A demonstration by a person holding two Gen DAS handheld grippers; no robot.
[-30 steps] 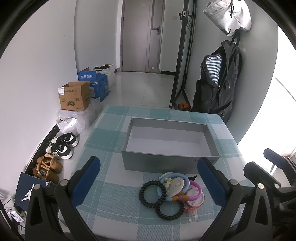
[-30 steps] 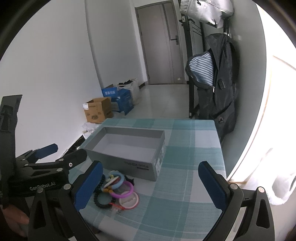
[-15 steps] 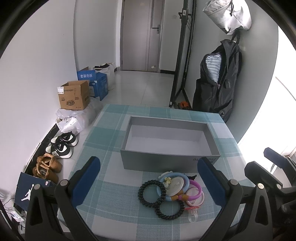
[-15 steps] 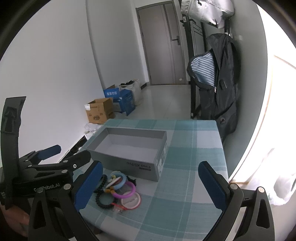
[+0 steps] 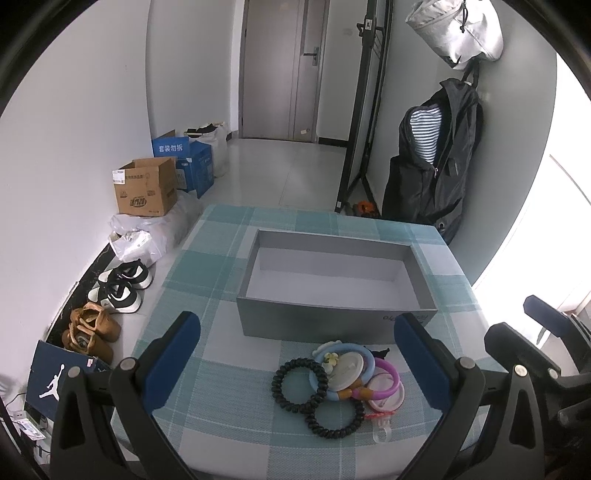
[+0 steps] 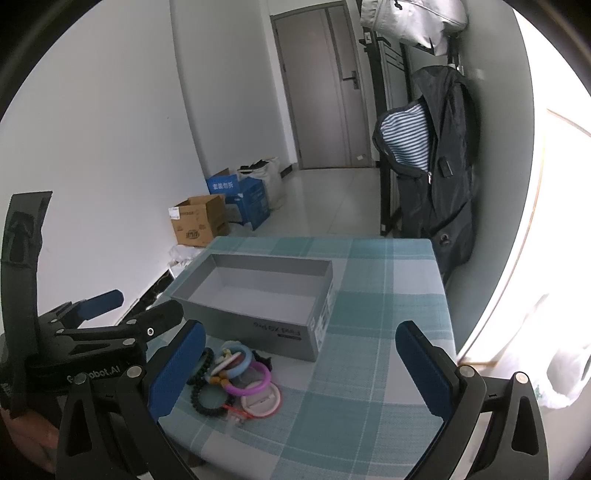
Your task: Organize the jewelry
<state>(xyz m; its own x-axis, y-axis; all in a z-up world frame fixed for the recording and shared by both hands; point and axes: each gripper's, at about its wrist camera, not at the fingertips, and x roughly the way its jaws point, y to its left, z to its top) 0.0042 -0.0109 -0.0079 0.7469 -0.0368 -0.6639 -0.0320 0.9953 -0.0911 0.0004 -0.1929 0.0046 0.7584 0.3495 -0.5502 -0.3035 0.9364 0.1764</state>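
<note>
Along the left wall, on the floor, lie a navy shoe box (image 5: 55, 380), a pair of tan shoes (image 5: 90, 330) and a pair of black-and-white sneakers (image 5: 123, 282). Beyond them sit white plastic bags (image 5: 147, 236), a brown cardboard box (image 5: 146, 192) and a blue carton (image 5: 184, 162). The pale tiled floor (image 5: 288, 177) runs back to a closed grey door (image 5: 282, 70).

The table (image 5: 229, 413) wears a teal and white checked cloth. The left gripper (image 5: 295, 363) hovers over its near edge with its jaws spread wide and holding nothing. Between those blue pads, on the cloth, lies the jewelry pile (image 5: 340, 384): two black beaded rings, a light blue ring, a pink ring and round pale discs, overlapping one another. Just beyond the pile stands an open grey box (image 5: 332, 321), empty inside, not touching the pile as far as can be told.

To the right, a black metal rack (image 5: 364, 110) stands by the wall, with a dark jacket (image 5: 439, 162) over a striped shirt hanging beside it and a pale grey bag (image 5: 458, 29) above. The right gripper (image 6: 301, 371) hangs over the table's near right part, its jaws likewise spread and empty, the pile near its left pad.
</note>
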